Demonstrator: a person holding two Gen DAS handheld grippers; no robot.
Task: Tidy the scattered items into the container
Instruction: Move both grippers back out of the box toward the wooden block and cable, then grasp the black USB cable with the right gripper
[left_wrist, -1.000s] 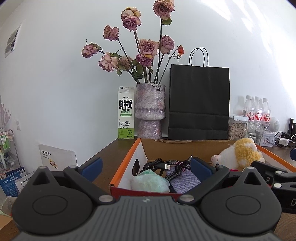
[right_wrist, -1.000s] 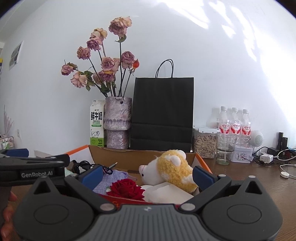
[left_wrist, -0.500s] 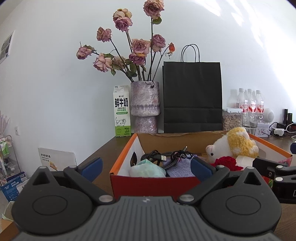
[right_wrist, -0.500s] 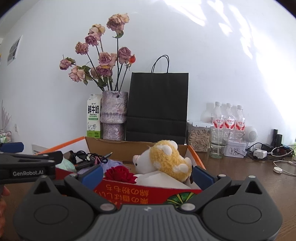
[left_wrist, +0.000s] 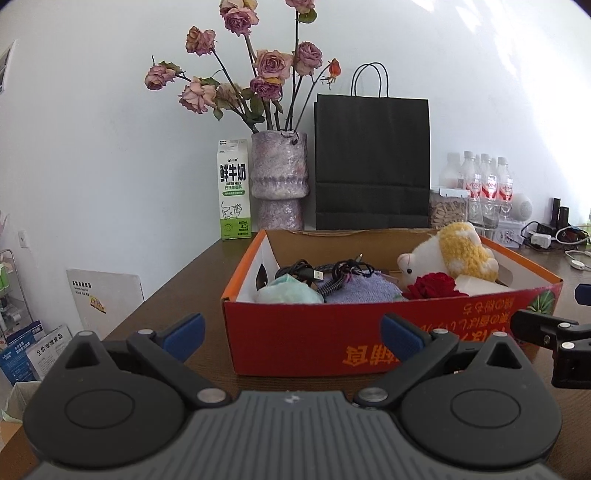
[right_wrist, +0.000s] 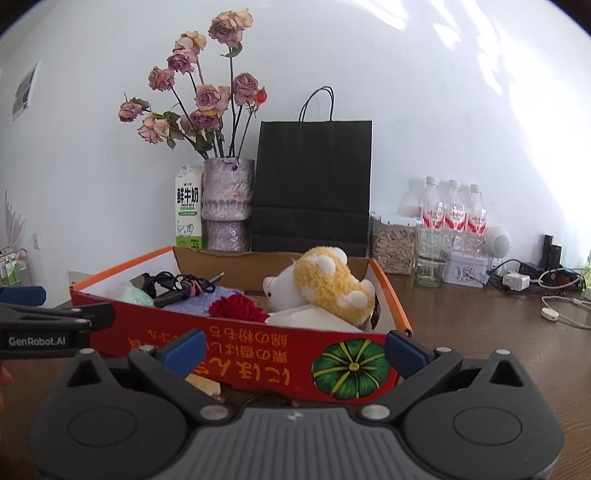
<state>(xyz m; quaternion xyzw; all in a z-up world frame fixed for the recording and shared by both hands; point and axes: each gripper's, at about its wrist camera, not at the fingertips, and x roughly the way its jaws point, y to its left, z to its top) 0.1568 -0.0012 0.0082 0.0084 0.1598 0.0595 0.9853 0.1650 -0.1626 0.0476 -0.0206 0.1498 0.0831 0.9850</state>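
A red cardboard box (left_wrist: 280, 317) with an orange rim stands on the brown table. Inside lie a mint-green pouch (left_wrist: 288, 293), dark cables (left_wrist: 325, 271), a purple cloth (left_wrist: 364, 290), a red fabric rose (left_wrist: 432, 286) and a yellow-and-white plush toy (left_wrist: 454, 254). My left gripper (left_wrist: 291, 332) is open in front of the box's near wall, holding nothing. My right gripper (right_wrist: 294, 349) is open too, before the box (right_wrist: 258, 350) near its pumpkin print. The plush toy (right_wrist: 325, 286) and rose (right_wrist: 236, 308) show over the rim.
Behind the box stand a milk carton (left_wrist: 233, 190), a vase of dried roses (left_wrist: 279, 184) and a black paper bag (left_wrist: 372, 166). Bottles (right_wrist: 454, 214), a jar (right_wrist: 392, 247) and chargers with cables (right_wrist: 546, 280) fill the right. The table's left edge drops to papers (left_wrist: 103, 295).
Both grippers have drawn back from above the box and sit lower, so its red front wall now shows. Both stayed open.
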